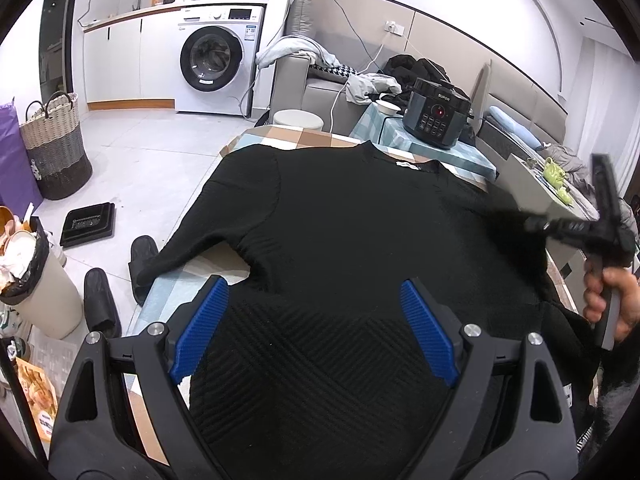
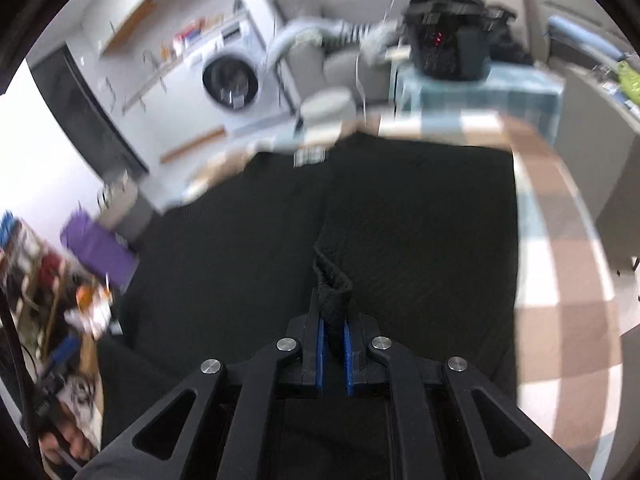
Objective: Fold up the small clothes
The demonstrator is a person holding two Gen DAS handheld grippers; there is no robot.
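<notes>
A black sweater (image 1: 360, 216) lies spread on the desk (image 1: 304, 140), neck toward the far edge, its left sleeve (image 1: 180, 248) trailing off the near left edge toward the floor. The left tool (image 1: 316, 332) hangs over the hem end with its blue pads (image 1: 200, 328) wide apart and nothing gripped; the knit lies flat below them. The right tool (image 2: 333, 334) is nearly closed, its pads (image 2: 320, 356) pinching a bunched fold of the right sleeve cuff (image 2: 334, 296), lifted above the sweater's body; this view is smeared by motion. In the left view the right tool shows at the right edge, blurred, with a hand (image 1: 612, 300) on its grip. Beyond the neckline, just past the desk's far edge, a round white stool (image 1: 298, 118) stands, and a black cooker (image 1: 436, 114) sits on a lower desk with a blue checked cloth, a white bowl (image 1: 388, 106) beside it. A sofa (image 1: 320, 80) heaped with clothes runs behind, cables hanging from a wall socket across it. Further back is a washer (image 1: 218, 56) under a counter. On the floor to the left are a woven basket (image 1: 56, 148), a black tray (image 1: 90, 222), two dark slippers (image 1: 142, 256) close to the dangling sleeve, and a full bin (image 1: 36, 280). Green teaware (image 1: 556, 172) sits on a side unit at right.
</notes>
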